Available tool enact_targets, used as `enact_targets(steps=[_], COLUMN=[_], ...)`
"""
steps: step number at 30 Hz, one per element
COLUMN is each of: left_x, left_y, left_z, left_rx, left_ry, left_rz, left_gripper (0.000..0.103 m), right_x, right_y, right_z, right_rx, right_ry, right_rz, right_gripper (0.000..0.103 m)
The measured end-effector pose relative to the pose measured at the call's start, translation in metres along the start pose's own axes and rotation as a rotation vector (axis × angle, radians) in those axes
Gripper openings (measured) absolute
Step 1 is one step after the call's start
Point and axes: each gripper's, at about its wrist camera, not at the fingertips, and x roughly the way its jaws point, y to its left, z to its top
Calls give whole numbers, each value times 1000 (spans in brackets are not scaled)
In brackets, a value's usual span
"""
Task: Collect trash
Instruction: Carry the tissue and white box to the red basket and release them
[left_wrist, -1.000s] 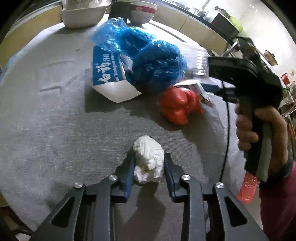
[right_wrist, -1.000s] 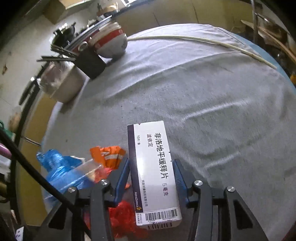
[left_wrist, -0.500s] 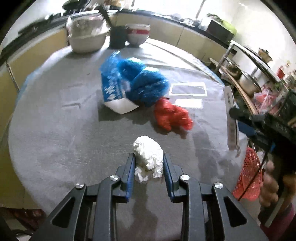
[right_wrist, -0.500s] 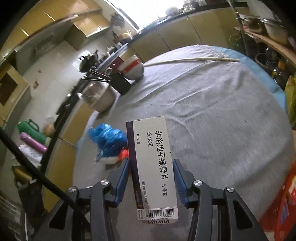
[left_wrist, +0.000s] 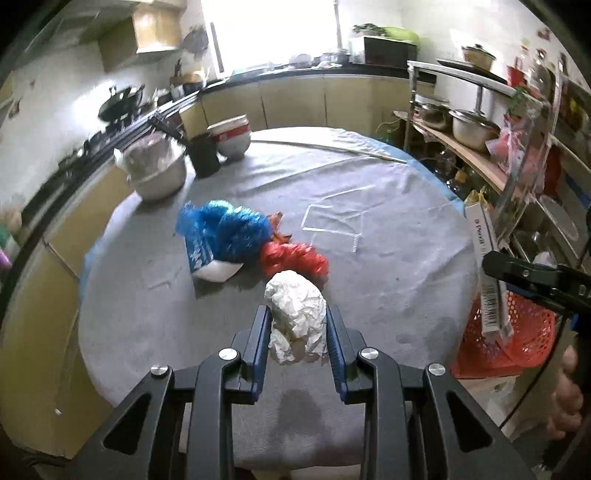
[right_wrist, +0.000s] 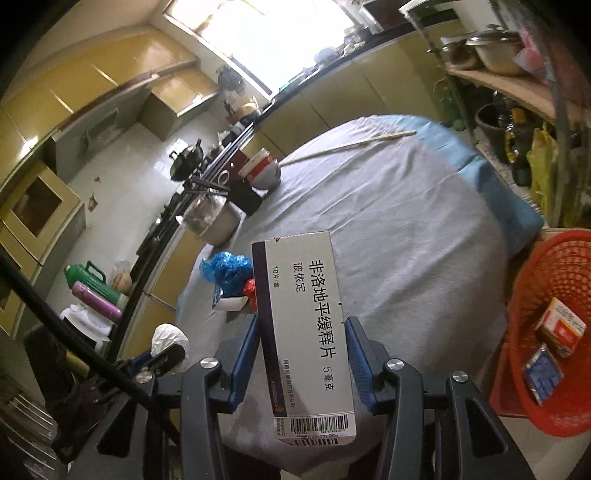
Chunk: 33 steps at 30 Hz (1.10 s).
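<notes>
Left wrist view: the left gripper (left_wrist: 297, 328) pinches a crumpled white paper wad (left_wrist: 297, 317) between its blue pads, lifted clear of the round table under a grey cloth (left_wrist: 147, 317). More trash lies on the cloth beyond it: a crinkled blue plastic bag (left_wrist: 236, 229) draped over a blue-and-white carton (left_wrist: 207, 258), with a red plastic bag (left_wrist: 295, 258) just beside them and a clear plastic tray (left_wrist: 334, 223) near. At the right edge the right gripper (left_wrist: 535, 275) carries a long box edge-on above the red mesh plastic basket (left_wrist: 517, 332) that stands off the table's rim. To do this step well, I judge the wad should travel right, fully over the basket mouth, before the pads let go; crumpled paper is light and could catch on a pad, so a clear wide release is safer than a small one.

Right wrist view: the right gripper (right_wrist: 303, 354) clamps a white rectangular medicine box with black print and a barcode (right_wrist: 306, 332) by its long sides. The basket (right_wrist: 546, 332) sits low at right; the box needs to swing over it before release.

This view alone shows the basket's inside, already holding a small orange-and-white box (right_wrist: 561, 326) and a blue foil packet (right_wrist: 543, 373), and the box's printed face. The left view alone shows the clear tray and how the table trash is heaped.
</notes>
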Motion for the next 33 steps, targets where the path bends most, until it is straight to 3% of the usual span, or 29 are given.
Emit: enact_targets(steps=[15,33], left_x=[-13,8], left_y=[-81,-96], left_z=[12,16], left_rx=[186,178], left_ry=[-26,35], left_rz=[-1,19], left_gripper=[31,31], right_x=[-72,-73], right_y=[-44,-78], right_z=[0,2], right_rx=[71,132], right_ry=[-128,-111], right_rz=[7,6], right_gripper=[50,50])
